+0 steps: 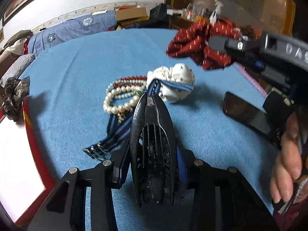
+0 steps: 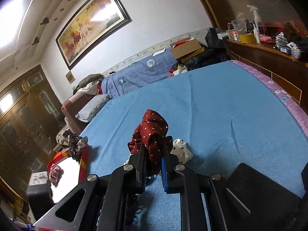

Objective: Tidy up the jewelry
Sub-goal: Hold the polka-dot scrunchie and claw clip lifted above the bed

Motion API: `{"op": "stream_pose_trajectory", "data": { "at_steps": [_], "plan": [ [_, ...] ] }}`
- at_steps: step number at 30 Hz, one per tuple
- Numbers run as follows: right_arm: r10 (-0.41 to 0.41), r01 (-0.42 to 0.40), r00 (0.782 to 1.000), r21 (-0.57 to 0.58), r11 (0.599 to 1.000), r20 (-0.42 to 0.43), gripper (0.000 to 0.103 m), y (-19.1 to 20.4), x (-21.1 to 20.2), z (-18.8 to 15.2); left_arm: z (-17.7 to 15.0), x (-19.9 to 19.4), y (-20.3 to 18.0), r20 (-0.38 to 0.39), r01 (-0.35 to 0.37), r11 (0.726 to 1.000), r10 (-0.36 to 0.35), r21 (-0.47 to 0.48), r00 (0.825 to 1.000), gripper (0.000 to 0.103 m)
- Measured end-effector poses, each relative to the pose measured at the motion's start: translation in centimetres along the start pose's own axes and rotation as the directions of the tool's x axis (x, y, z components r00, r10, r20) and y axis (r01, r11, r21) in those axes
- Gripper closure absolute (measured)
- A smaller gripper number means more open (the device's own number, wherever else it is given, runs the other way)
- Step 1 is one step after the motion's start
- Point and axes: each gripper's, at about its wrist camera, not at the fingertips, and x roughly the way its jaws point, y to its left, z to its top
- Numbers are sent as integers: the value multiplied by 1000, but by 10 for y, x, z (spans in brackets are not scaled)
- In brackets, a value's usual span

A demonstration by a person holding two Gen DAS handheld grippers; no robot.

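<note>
A black hair claw clip (image 1: 152, 134) stands between the fingers of my left gripper (image 1: 153, 148), whose pads press on its sides above the blue bed cover (image 1: 77, 77). Just beyond its tip lie pearl bracelets (image 1: 117, 98), a red bead strand (image 1: 132, 79), a white dotted scrunchie (image 1: 173, 77) and a blue striped strap (image 1: 113, 136). My right gripper (image 2: 154, 144) is shut on a red dotted scrunchie (image 2: 152, 127) held above the bed. In the left wrist view that right gripper (image 1: 217, 42) and red scrunchie (image 1: 190, 40) hang at the upper right.
A red-rimmed tray (image 1: 34, 134) with a white floor sits at the bed's left edge, a dark scrunchie (image 1: 15, 96) on its rim and a red checked one (image 2: 54, 173) inside. A black phone (image 1: 246, 113) lies to the right. A person's hand (image 1: 286, 163) shows at the right edge.
</note>
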Motion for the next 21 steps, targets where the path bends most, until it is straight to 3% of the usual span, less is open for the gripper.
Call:
{"op": "stream_pose_trajectory", "data": {
  "at_steps": [5, 10, 21],
  "plan": [
    [4, -4, 1000, -15, 1000, 11, 90, 5, 0, -2, 9, -23, 15, 119, 3, 998, 4, -59, 993, 62],
    [15, -14, 1000, -48, 999, 19, 90, 14, -2, -5, 12, -41, 27, 227, -102, 990, 121, -95, 966, 62],
    [26, -23, 999, -145, 989, 21, 90, 35, -3, -13, 14, -49, 31, 263, -193, 975, 217, -113, 940, 62]
  ]
}}
